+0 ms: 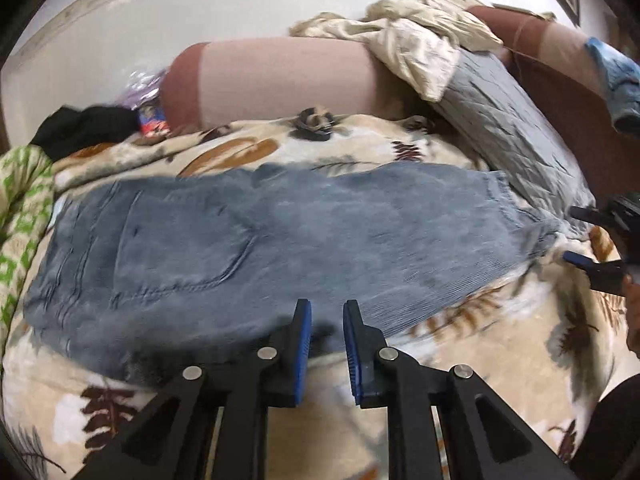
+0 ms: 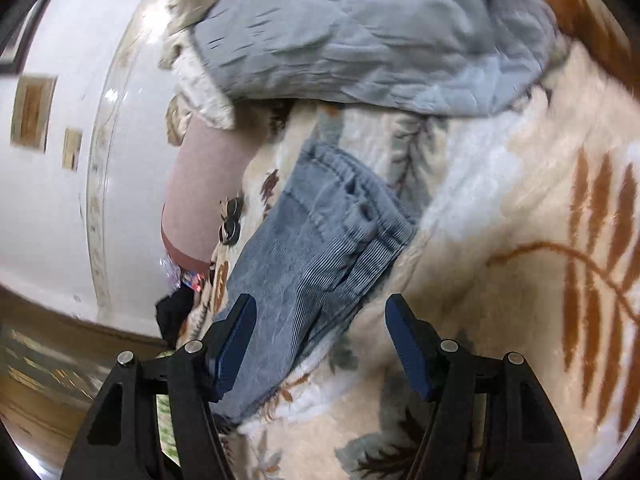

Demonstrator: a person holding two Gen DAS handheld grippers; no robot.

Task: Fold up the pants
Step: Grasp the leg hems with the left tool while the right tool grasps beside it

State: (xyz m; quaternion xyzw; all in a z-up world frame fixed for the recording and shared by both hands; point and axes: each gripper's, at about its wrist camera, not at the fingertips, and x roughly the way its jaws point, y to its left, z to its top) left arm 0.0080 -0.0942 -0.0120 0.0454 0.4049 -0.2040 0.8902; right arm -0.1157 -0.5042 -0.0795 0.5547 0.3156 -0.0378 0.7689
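Blue-grey jeans (image 1: 280,240) lie folded lengthwise across a cream leaf-patterned blanket (image 1: 500,340), with a back pocket toward the left and a gathered elastic end at the right. My left gripper (image 1: 327,308) hovers over the jeans' near edge. Its jaws stand a narrow gap apart with nothing between them. My right gripper (image 1: 570,235) sits at the jeans' right end. In the right wrist view the right gripper (image 2: 321,304) is open wide over that gathered end of the jeans (image 2: 312,248), and its pads do not press on the cloth.
A grey quilted pillow (image 1: 500,120) and a pink bolster (image 1: 280,80) lie behind the jeans, with a cream cloth pile (image 1: 420,40) on top. A green-and-white cloth (image 1: 24,208) and a black garment (image 1: 80,124) lie at the left. A white wall stands beyond.
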